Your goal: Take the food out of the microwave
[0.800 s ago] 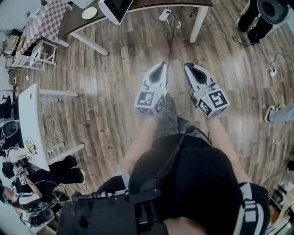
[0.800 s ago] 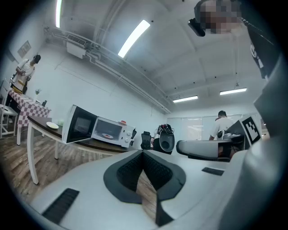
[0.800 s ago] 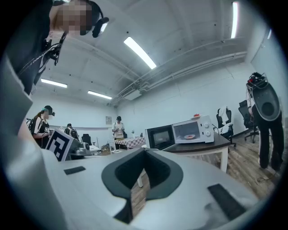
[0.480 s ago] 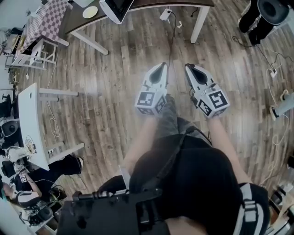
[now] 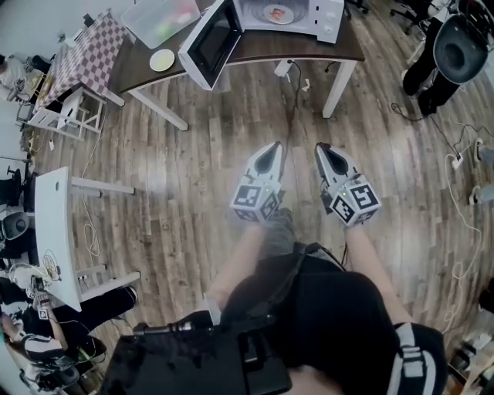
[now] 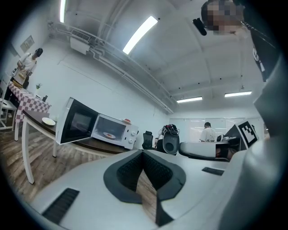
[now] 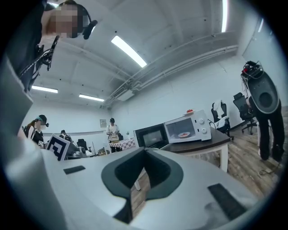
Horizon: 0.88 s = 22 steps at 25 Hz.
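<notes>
Now underway: the approach, well short of the dark wooden table (image 5: 255, 52).
Food: small round plate of food (image 5: 276, 13) inside the open-doored white microwave (image 5: 328, 17), top centre.
Tongs: left gripper (image 5: 275, 146) and right gripper (image 5: 321, 147), mid-frame, both closed and empty.
Next: likely step closer, part the jaws, reach in.

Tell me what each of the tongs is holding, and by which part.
Nothing is held. The left tongs and the right tongs are both shut and empty. The plate of food sits inside the open microwave, untouched.
</notes>
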Each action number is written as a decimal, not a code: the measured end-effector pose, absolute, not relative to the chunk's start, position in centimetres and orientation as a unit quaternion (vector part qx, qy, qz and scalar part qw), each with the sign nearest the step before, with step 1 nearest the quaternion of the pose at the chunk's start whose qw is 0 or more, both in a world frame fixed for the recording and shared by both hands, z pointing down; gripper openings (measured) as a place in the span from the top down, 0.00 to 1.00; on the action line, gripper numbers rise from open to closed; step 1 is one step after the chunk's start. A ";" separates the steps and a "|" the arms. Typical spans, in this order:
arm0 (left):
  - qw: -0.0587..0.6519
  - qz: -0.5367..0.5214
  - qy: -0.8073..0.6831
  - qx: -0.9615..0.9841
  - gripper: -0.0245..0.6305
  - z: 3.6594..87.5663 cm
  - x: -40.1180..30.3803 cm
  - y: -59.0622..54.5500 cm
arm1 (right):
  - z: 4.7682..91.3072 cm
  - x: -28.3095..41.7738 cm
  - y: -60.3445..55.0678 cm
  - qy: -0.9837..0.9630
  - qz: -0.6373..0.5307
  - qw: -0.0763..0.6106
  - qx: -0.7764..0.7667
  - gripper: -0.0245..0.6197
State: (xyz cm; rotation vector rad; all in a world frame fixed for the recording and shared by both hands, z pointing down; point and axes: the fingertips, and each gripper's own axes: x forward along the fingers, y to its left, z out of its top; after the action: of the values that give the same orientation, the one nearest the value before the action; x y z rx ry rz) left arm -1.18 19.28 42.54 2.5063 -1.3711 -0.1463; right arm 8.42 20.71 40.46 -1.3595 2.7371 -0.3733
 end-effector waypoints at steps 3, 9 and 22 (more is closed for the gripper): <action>0.135 -0.055 -0.471 0.870 0.96 42.0 -1.1 15.1 | 40.1 8.5 16.9 0.888 -0.121 0.031 -0.442 0.96; 0.129 -0.069 -0.465 0.873 0.96 40.4 -1.4 7.0 | 39.2 8.5 9.4 0.886 -0.127 0.028 -0.445 0.96; 0.137 -0.076 -0.479 0.864 0.96 41.5 -4.7 -0.7 | 42.2 6.2 1.2 0.872 -0.167 0.025 -0.460 0.95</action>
State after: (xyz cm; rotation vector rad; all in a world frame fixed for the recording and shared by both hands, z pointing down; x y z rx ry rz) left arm -4.68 -0.74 41.53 2.5000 -1.3872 -0.2187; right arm 6.19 1.17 42.24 -1.4217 2.6967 -0.5175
